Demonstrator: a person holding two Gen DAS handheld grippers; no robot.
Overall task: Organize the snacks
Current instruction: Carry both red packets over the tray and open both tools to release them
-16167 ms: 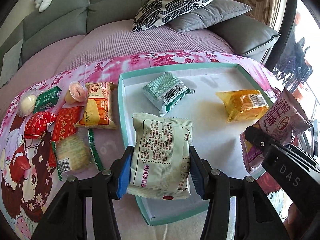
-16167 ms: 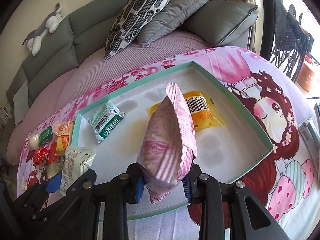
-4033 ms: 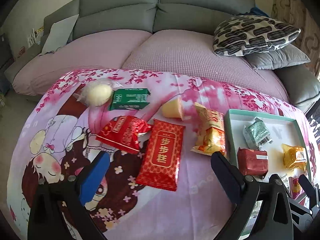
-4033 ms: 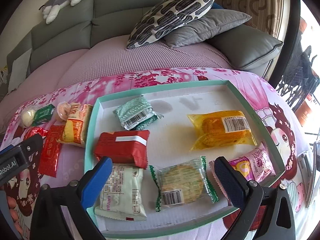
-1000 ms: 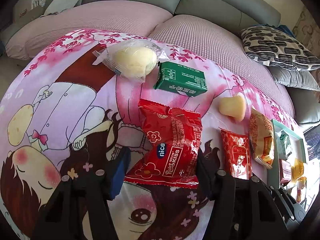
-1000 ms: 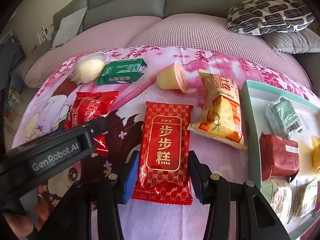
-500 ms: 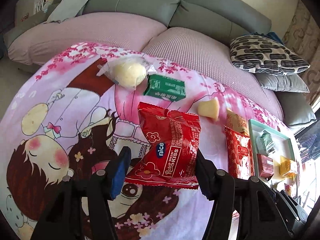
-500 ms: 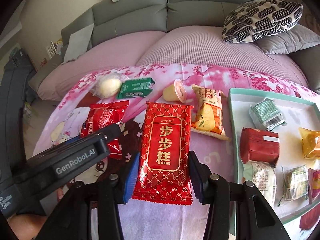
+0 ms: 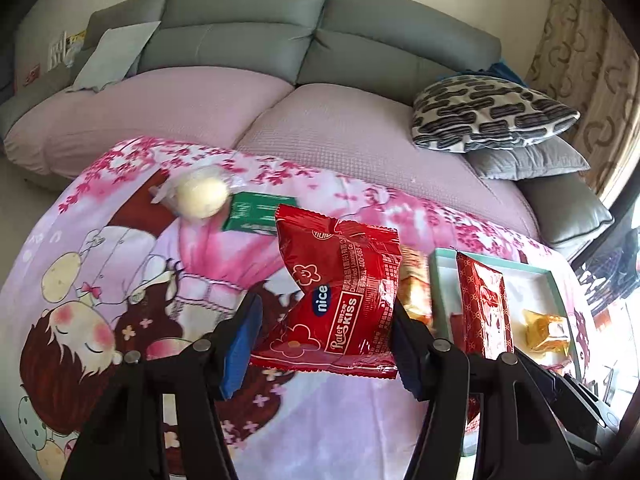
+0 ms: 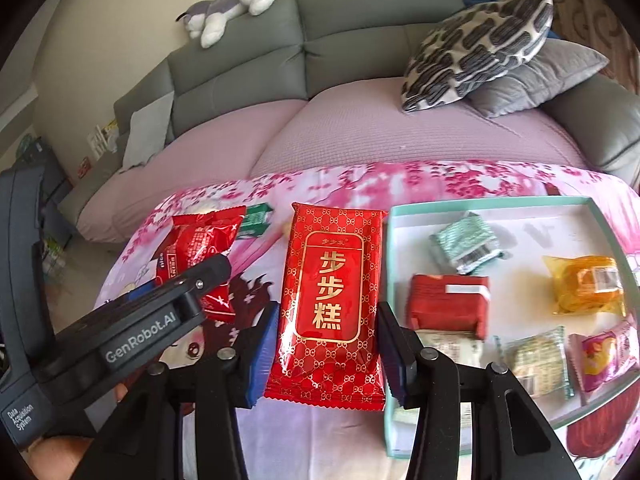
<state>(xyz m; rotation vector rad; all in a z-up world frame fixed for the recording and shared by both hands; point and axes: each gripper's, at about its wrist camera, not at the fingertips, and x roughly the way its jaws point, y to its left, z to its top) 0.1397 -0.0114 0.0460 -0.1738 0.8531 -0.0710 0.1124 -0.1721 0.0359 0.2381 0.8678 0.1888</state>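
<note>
My left gripper (image 9: 326, 340) is shut on a red "nice Kiss" snack bag (image 9: 340, 292) and holds it above the pink cartoon cloth (image 9: 120, 280). My right gripper (image 10: 328, 344) is shut on a flat red packet with gold Chinese characters (image 10: 330, 300), lifted beside the teal-rimmed tray (image 10: 390, 220). The tray holds a green pack (image 10: 464, 244), a red pack (image 10: 448, 300), a yellow pack (image 10: 586, 284), a cracker pack (image 10: 538, 356) and a purple pack (image 10: 608, 356). The red packet (image 9: 484, 308) and the tray (image 9: 440, 264) also show in the left wrist view.
On the cloth lie a round pale bun in clear wrap (image 9: 200, 196), a green box (image 9: 260, 212) and an orange-yellow pack (image 9: 414, 292) by the tray's left rim. A grey sofa (image 10: 320, 60) with pillows (image 10: 476, 48) and a plush toy (image 10: 228, 8) stands behind.
Both grippers have risen with their packets and moved right toward the tray. The red packet now hangs next to the tray's left rim.
</note>
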